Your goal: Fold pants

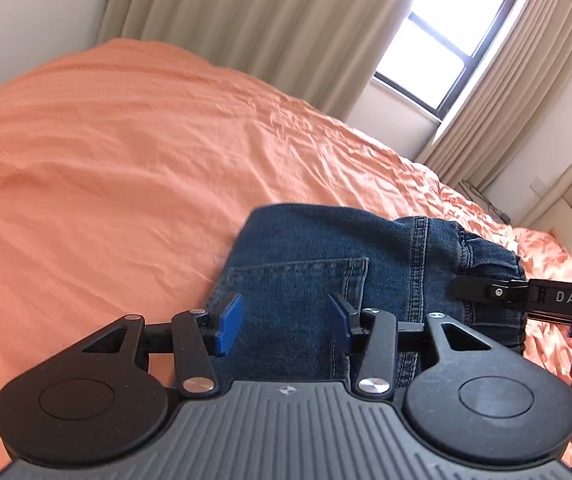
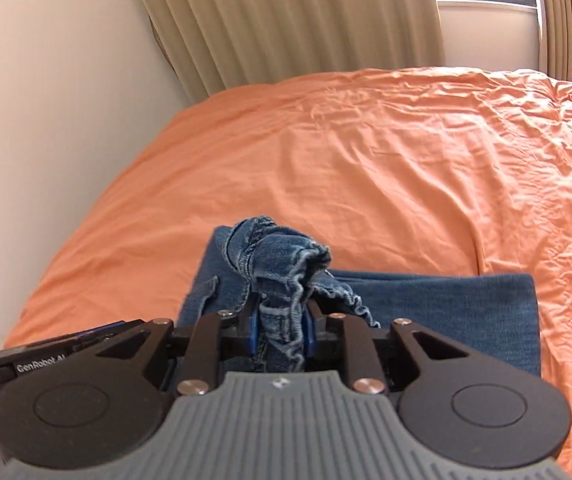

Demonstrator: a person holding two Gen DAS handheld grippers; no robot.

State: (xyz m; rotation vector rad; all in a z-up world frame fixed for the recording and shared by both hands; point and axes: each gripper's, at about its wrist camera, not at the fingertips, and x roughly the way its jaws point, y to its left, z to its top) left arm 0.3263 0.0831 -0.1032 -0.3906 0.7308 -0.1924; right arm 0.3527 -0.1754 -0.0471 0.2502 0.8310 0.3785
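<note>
Denim pants bunch in the clamped right gripper; left gripper gapes over orange bedsheet.

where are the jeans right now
The jeans lie on the orange bedsheet at the near edge of both wrist views, with a bunched end pinched in the right tool.
</note>
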